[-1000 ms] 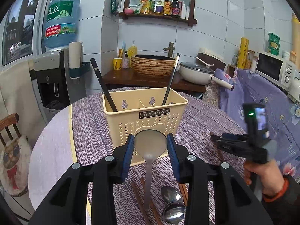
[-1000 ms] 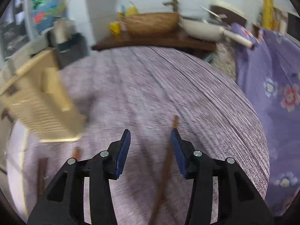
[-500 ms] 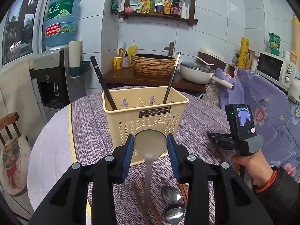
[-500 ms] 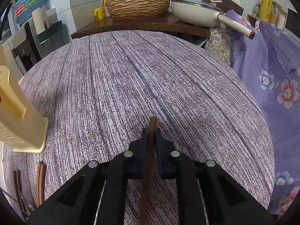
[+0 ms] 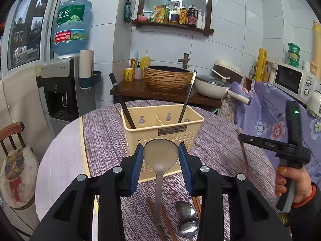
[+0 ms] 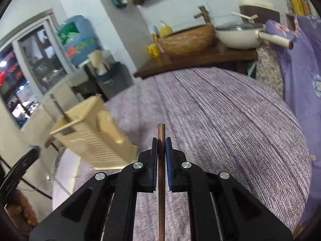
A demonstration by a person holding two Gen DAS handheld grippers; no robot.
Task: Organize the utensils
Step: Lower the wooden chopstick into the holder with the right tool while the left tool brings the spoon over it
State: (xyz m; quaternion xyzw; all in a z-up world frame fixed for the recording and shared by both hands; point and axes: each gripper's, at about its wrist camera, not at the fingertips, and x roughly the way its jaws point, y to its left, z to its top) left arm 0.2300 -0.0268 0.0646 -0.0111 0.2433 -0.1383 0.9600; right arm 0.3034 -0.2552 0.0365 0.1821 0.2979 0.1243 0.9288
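A cream plastic utensil caddy (image 5: 162,132) stands near the middle of a round surface (image 5: 104,140) draped in a purple striped cloth, two dark chopsticks (image 5: 122,102) already leaning upright in it, one at each end. In front of it the left tool (image 5: 161,160) grips a steel ladle (image 5: 160,154) by the bowl, blue pads pressed to either side and the handle hanging down toward the cloth. The right tool (image 6: 161,140), pinched narrow, holds a brown chopstick (image 6: 161,146) between its pads, raised above the cloth to the right of the caddy; the left wrist view shows the stick slanting down from the tool's tip.

By the look of it the sorting is partly done: only the two dark sticks are stowed, the ladle and the brown stick are in hand but not yet in any compartment, and two metal spoons (image 5: 186,219) and several more brown chopsticks (image 5: 166,221) lie on the cloth below the left tool, waiting.

Beyond the surface, a wooden counter (image 5: 160,94) carries a woven basin (image 5: 168,78) with a tap and a lidded white pan (image 5: 212,84). A water dispenser (image 5: 62,84) topped with a blue bottle stands at left, a bottle-filled wall shelf (image 5: 174,18) hangs above, and a microwave (image 5: 293,80) sits at right behind a floral purple cloth (image 5: 266,108).
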